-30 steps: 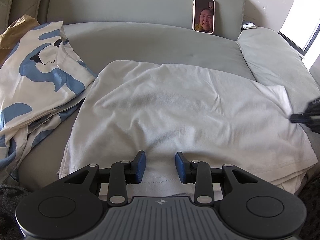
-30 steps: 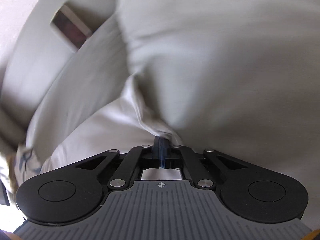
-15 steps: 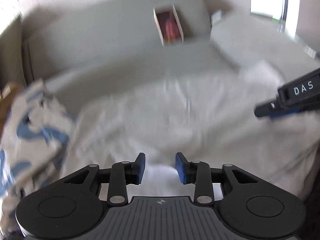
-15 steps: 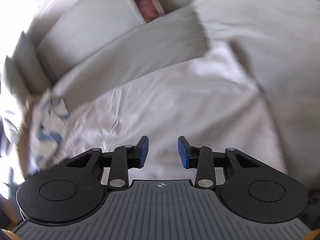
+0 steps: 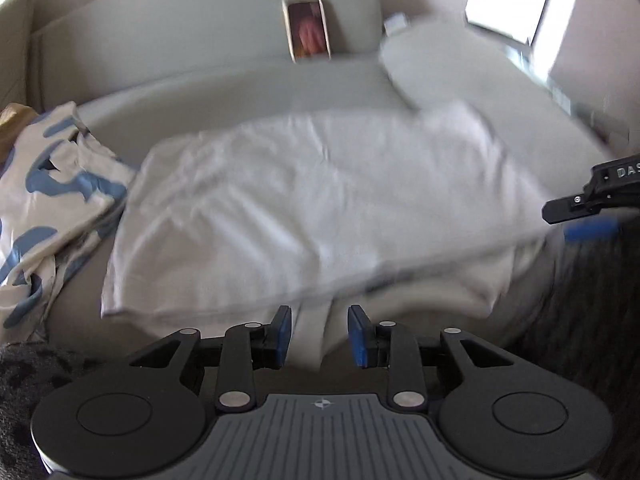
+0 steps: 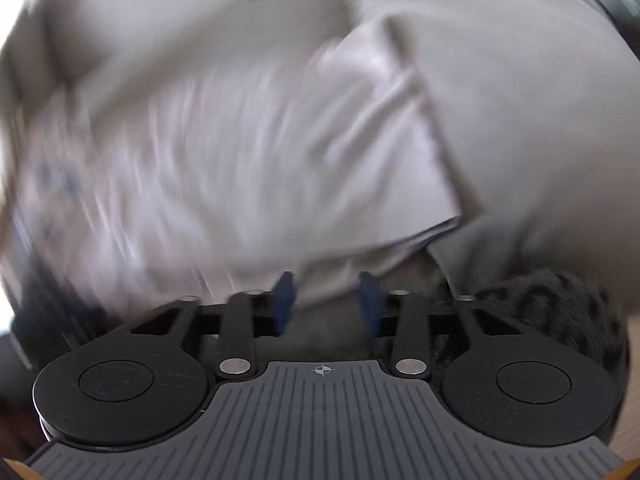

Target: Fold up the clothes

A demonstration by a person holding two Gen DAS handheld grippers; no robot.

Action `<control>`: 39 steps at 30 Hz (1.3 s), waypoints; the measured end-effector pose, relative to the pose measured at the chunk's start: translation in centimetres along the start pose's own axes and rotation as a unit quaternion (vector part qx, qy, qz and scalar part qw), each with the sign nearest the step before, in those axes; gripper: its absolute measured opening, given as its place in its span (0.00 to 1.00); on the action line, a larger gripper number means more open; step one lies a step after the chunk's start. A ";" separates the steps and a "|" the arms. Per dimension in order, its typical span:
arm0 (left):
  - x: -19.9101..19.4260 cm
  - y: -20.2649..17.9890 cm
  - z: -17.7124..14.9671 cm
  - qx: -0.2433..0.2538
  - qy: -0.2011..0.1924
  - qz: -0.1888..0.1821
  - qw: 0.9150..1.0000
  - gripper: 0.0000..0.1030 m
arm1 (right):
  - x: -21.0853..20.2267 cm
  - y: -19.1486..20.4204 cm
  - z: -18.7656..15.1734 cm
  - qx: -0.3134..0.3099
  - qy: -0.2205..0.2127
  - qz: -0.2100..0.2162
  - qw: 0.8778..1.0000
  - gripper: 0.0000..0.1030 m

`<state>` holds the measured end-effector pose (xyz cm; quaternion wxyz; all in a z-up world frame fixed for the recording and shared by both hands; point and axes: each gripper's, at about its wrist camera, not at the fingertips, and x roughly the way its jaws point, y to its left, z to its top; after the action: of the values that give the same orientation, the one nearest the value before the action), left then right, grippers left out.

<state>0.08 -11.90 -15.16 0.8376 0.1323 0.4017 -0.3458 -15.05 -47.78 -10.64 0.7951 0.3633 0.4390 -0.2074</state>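
My left gripper (image 5: 319, 334) hangs with jaws apart over the white shirt (image 5: 320, 200); my right gripper (image 6: 326, 300) has just been opening, nothing between its jaws.

A white shirt (image 5: 320, 200) lies on the grey-green sofa (image 5: 224, 92). Left of the shirt, a cream garment (image 5: 52, 184) carries blue blotches. Both grippers are black with blue pads (image 5: 282, 334).
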 end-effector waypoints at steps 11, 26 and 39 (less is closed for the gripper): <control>0.6 -1.0 1.8 -0.025 -0.031 0.027 0.999 0.31 | 1.2 -5.1 -1.1 0.243 -0.059 0.017 0.968 0.63; -0.1 1.5 1.1 -0.083 -0.019 0.018 0.996 0.31 | 3.7 -6.2 -1.7 0.253 -0.166 0.040 0.952 0.07; -3.9 6.8 1.2 -0.158 -0.051 0.042 0.985 0.32 | -0.3 4.6 0.3 0.095 -0.174 0.010 0.980 0.05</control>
<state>3.72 -5.77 -11.75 0.8810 -0.0029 0.4025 -0.2485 -12.06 -45.06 -8.42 0.8235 0.3996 0.2685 -0.3001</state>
